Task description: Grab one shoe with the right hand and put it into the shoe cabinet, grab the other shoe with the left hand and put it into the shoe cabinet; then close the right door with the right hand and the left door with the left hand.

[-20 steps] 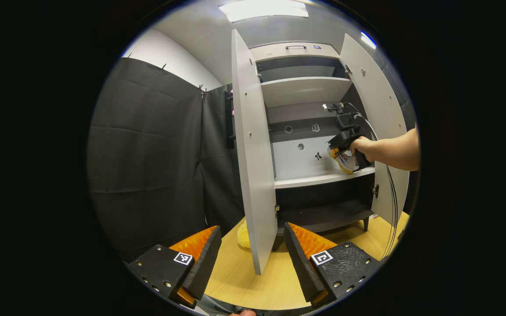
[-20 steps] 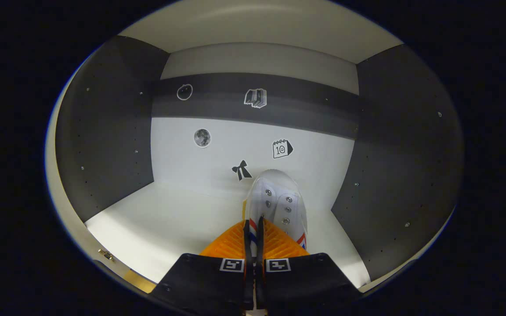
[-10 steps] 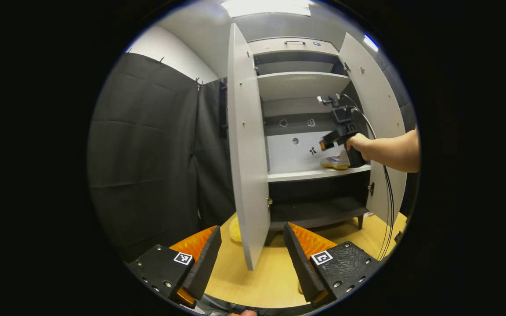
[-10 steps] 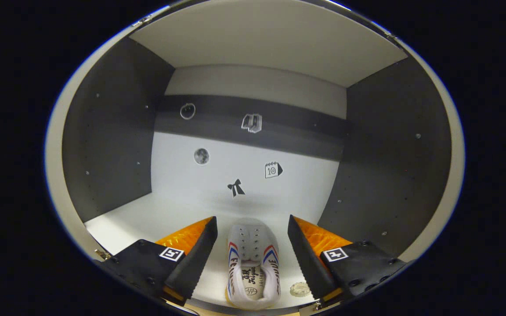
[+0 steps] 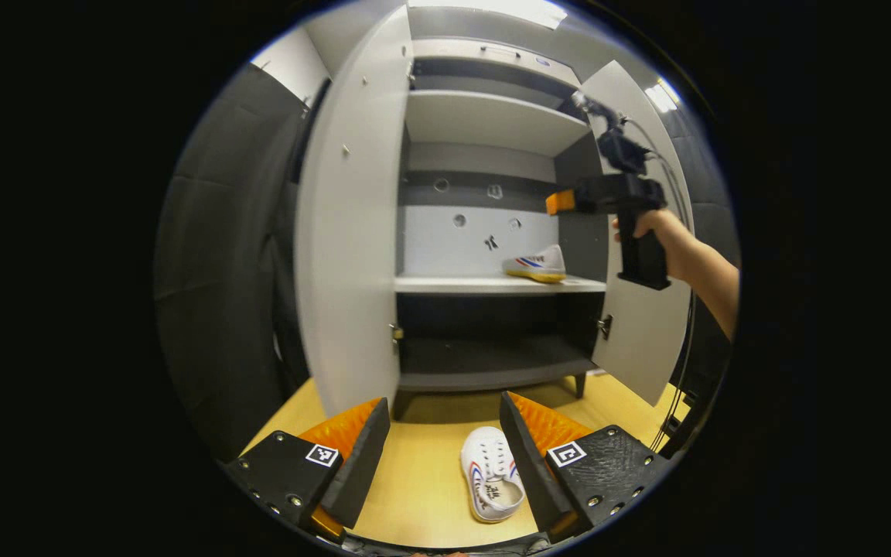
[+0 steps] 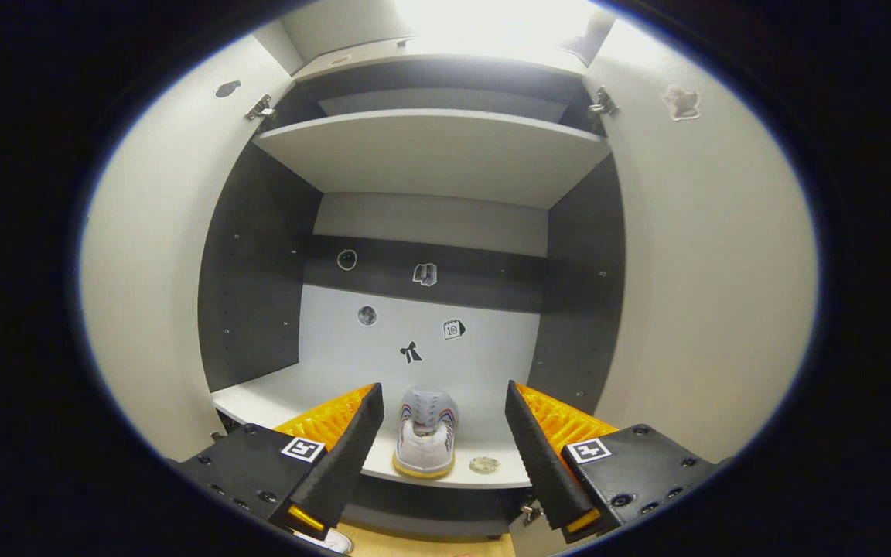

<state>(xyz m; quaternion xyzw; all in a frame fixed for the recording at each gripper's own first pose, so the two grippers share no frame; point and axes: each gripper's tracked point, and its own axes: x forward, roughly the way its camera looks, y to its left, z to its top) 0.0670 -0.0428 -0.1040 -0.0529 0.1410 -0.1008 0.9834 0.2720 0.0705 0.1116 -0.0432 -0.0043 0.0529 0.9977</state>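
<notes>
First sneaker (image 6: 425, 435) parked on middle shelf (image 5: 492, 285) of shoe cabinet (image 5: 368, 232), toward 3 o'clock side. Right gripper (image 6: 441, 441) wide open, empty. Second sneaker (image 5: 492, 483) on wooden surface (image 5: 422, 480), between fingers of left gripper (image 5: 439, 456), wide open, empty. Step in hand, by judgement: left-hand pickup. Next: lower, close on sneaker.
</notes>
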